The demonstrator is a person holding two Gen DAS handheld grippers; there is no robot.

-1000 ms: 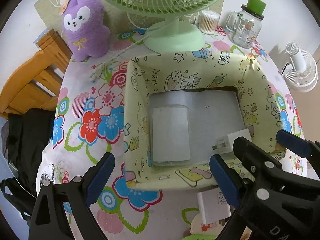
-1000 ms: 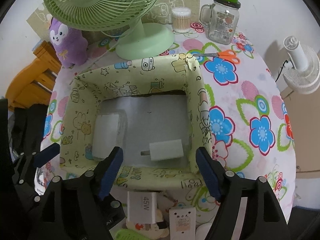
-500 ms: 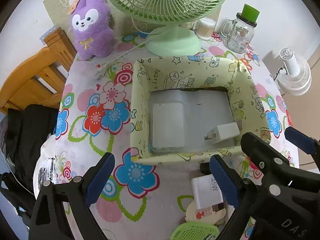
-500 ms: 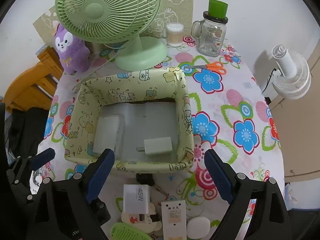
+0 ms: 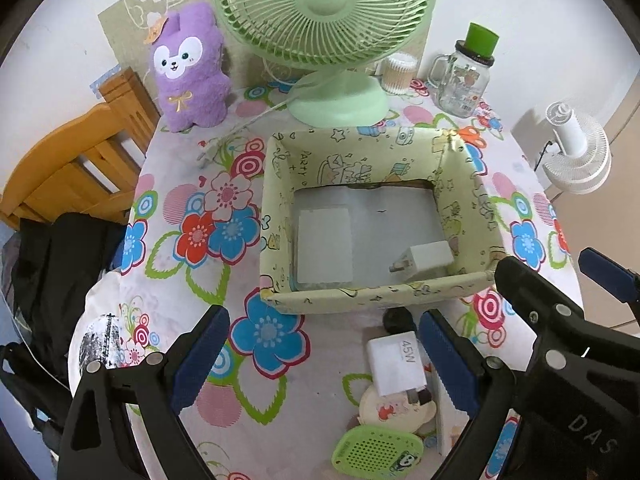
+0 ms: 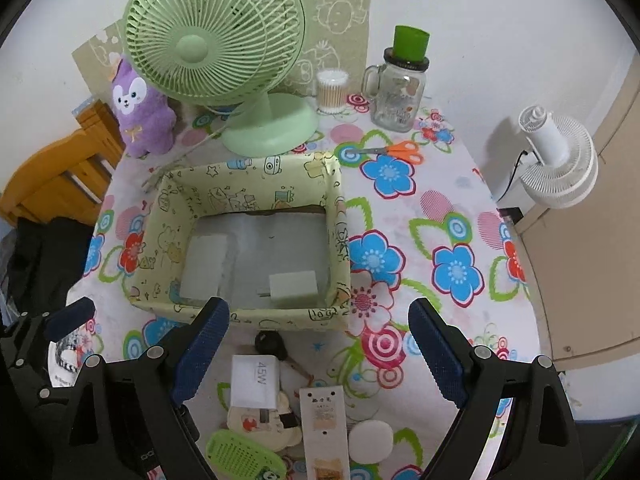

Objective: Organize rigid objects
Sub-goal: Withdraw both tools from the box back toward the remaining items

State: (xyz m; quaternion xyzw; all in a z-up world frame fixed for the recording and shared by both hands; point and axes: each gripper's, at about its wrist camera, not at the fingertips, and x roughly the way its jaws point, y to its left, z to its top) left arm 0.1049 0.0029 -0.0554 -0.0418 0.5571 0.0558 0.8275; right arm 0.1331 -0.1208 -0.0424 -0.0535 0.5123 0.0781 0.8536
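Observation:
A yellow-green patterned box [image 5: 376, 300] [image 6: 248, 316] stands mid-table. On its floor lie a flat white slab [image 5: 325, 246] [image 6: 204, 266] and a white charger [image 5: 426, 260] [image 6: 294, 288]. In front of the box lie a white 45W charger [image 5: 394, 362] [image 6: 254, 380], a small black knob [image 6: 270, 344], a cream bear-shaped piece [image 5: 396, 408], a green perforated piece [image 6: 244, 458], a white strip [image 6: 324, 424] and a white puck [image 6: 370, 442]. My left gripper [image 5: 320, 324] hangs open above the front-left cloth. My right gripper [image 6: 318, 312] is open above the box's front edge, with nothing between its fingers.
Behind the box stand a green fan [image 6: 216, 44], a purple plush [image 5: 188, 72], a swab tub [image 6: 332, 90] and a glass mug jar [image 6: 400, 92]. Orange scissors [image 6: 400, 150] lie at the back right. A wooden chair [image 5: 68, 164] and a black bag [image 5: 52, 264] sit to the left, a white fan [image 6: 556, 160] to the right.
Both grippers rose and drew back from the box, so more of the table shows. The right jaws spread wider. The white charger stayed on the box floor.

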